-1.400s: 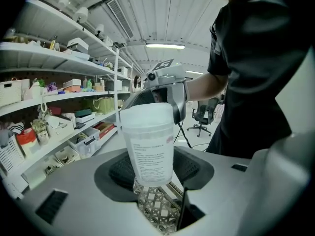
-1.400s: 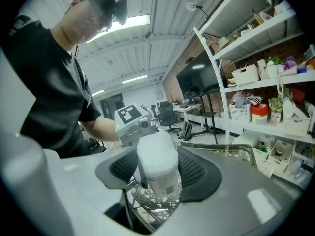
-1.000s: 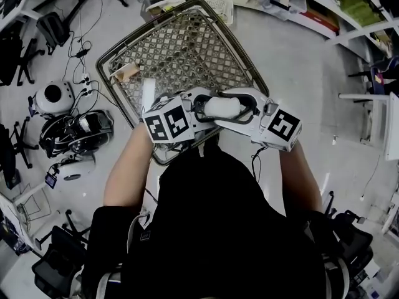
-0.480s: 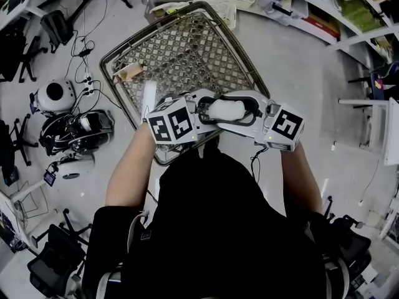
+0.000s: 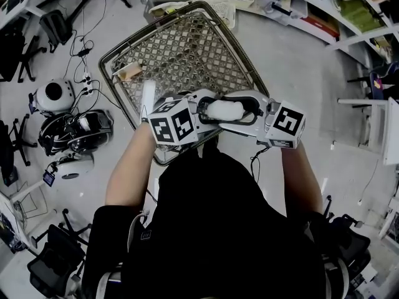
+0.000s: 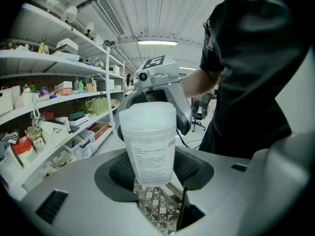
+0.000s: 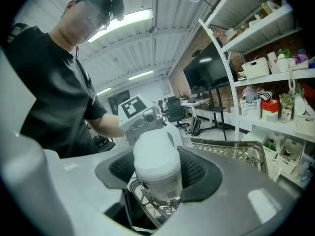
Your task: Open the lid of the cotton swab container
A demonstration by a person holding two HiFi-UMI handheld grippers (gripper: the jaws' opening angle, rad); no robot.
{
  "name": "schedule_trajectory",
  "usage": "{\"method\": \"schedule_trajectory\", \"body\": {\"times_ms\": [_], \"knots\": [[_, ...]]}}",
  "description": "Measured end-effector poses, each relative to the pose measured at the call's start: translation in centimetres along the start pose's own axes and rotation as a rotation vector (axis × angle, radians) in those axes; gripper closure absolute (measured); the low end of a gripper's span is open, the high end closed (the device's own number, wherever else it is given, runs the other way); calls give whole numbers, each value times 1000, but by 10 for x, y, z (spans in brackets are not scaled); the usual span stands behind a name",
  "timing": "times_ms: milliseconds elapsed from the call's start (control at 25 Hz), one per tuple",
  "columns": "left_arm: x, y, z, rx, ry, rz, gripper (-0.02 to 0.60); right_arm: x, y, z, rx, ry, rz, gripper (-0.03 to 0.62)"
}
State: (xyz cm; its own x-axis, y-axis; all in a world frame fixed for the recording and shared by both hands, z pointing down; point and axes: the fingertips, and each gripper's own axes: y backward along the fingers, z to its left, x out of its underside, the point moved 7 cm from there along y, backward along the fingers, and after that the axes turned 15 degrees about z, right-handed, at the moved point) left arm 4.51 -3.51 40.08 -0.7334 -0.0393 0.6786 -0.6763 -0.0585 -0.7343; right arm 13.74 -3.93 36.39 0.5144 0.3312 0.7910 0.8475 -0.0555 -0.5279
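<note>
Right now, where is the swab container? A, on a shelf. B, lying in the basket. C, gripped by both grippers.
C: the container is in the air above the basket, with the left gripper and right gripper each closed on one end.

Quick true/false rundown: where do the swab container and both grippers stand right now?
1. The left gripper is shut on the cotton swab container. True.
2. The right gripper is open and empty. False: it is shut on the same container, from the opposite end.
3. The container lies inside the wire basket. False: it is held in the air between the two grippers, over the basket's near edge.
4. A printed label shows on the container's side. True.
5. The lid has come off. False: the container looks closed.
</note>
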Motion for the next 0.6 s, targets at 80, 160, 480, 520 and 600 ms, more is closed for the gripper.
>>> {"method": "schedule_trajectory", "body": {"times_ms": [80,160,480,520,600], "knots": [[1,-2,-1,4,0,2,371,2,-1,-2,-22,-17,13,332],[3,-4,-2,10,2,4,371,5,-3,-3,-41,-40,19,330],[15,-14,-3,38,17,12,370,17,-12,-9,-77,-119,28,329],[15,-15,-2,39,20,10,370,17,-12,-10,-73,-118,27,327],[15,-14,1,37,33,-4,371,14,-11,-9,-33,-82,17,327]]}}
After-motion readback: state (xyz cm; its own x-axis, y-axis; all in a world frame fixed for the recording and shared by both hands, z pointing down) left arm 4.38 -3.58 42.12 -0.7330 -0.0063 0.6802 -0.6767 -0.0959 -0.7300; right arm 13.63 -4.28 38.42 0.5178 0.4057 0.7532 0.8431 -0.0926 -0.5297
